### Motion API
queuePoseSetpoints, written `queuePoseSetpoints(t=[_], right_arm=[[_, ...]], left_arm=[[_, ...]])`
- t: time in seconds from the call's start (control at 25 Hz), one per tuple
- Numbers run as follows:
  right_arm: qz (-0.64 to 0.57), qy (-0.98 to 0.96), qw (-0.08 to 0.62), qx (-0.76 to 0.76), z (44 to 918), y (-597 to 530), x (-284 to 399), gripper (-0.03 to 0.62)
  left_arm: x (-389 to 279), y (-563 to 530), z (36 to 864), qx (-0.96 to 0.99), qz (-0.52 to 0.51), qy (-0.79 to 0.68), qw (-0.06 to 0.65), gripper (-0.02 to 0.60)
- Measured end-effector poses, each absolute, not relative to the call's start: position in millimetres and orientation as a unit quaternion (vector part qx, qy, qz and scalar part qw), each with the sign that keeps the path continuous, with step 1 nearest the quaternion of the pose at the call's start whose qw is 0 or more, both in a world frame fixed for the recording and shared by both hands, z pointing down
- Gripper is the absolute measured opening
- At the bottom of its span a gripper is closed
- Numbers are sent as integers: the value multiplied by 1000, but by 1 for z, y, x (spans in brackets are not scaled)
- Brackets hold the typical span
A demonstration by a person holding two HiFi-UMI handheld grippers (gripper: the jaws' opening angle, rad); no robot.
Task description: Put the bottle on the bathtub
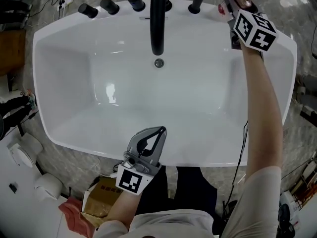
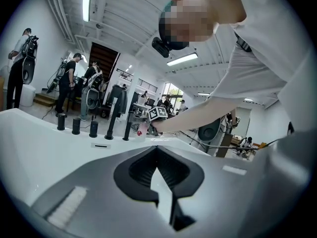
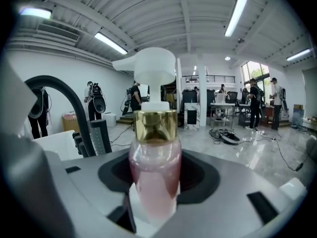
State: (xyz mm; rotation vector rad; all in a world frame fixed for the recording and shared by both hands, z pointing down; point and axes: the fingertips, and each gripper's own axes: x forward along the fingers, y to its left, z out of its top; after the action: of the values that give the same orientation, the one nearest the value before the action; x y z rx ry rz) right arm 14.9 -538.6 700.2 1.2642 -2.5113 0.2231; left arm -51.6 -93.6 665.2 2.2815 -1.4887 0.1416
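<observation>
The right gripper is reaching at full arm's stretch to the far right corner of the bathtub. Its jaws are clamped on the bottle — a clear one holding pink liquid, with a gold collar and a white pump on top. The jaws are gripping it low on the body, which is leaving the pump free and holding the bottle upright, the way it needs to stand once it is set down. In the head view it is hanging over the flat back rim, just to the right of the row of black taps and well apart from the tall black spout. That stretch of rim is bare, so it is looking like the chosen spot. Whether the base is touching the rim I cannot tell — the left gripper view is showing the bottle at about rim level, but too small to judge. As I read it, the placing is in its last stage: lowering until the base is bearing on the rim, then opening the jaws without nudging a narrow, top-heavy bottle on a smooth surface. The left gripper is taking no part. Its jaws are together with nothing between them, and it is lying over the near rim, out of the way.
</observation>
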Motion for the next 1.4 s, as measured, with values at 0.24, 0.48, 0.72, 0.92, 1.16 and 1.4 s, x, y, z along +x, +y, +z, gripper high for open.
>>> queuePoseSetpoints(t=[0.24,0.48,0.72,0.92,1.16,1.4], right_arm=[[90,-878,166,440,708,-540,14,215],[89,-876,165,444,706,-541,14,214],[92,-871,173,450,707,-542,12,216],[86,-873,152,456,697,-527,16,300],[102,-869,113,471,682,-486,37,301],[132,-881,99,444,686,-390,53,299]], left_arm=[[-52,-95,666,818,54,-535,205,9],[-54,-92,665,819,60,-532,204,9],[-57,-89,664,818,55,-536,203,9],[-54,-85,658,828,53,-523,196,9],[-58,-93,660,828,42,-524,197,9],[-65,-107,649,839,55,-511,180,9]])
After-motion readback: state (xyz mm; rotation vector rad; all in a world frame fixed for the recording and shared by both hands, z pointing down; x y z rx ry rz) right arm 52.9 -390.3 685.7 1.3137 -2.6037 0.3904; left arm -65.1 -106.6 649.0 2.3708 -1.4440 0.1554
